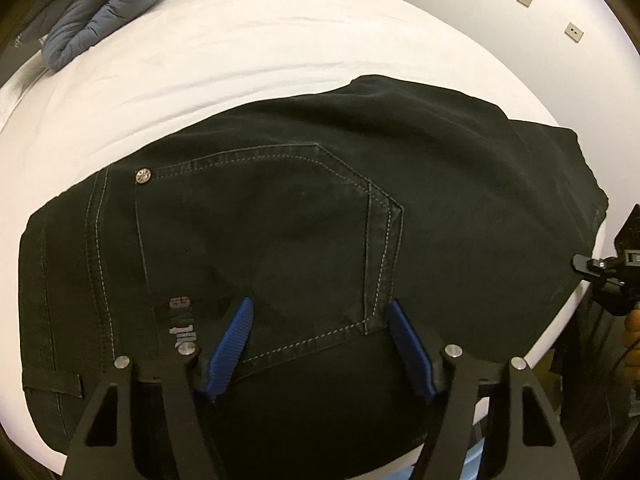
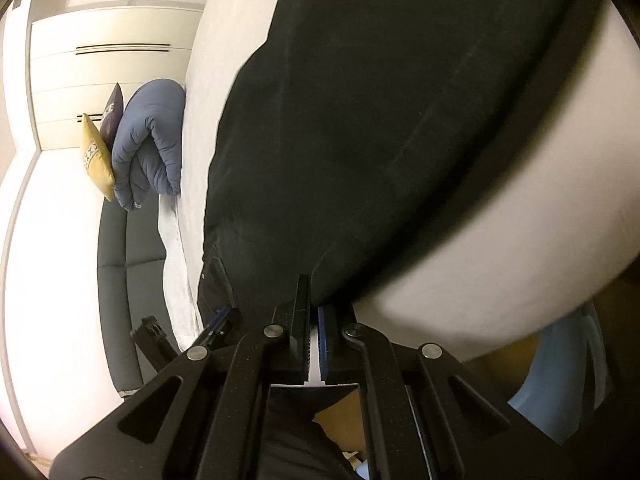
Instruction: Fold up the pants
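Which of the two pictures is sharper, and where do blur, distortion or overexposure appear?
Left wrist view: sharper; the pocket stitching on the black pants is crisp, but the fisheye bows the white bed into a dome. Right wrist view: the pants and bed edge smear with motion blur at the right, and the pale wall at the left looks washed out.
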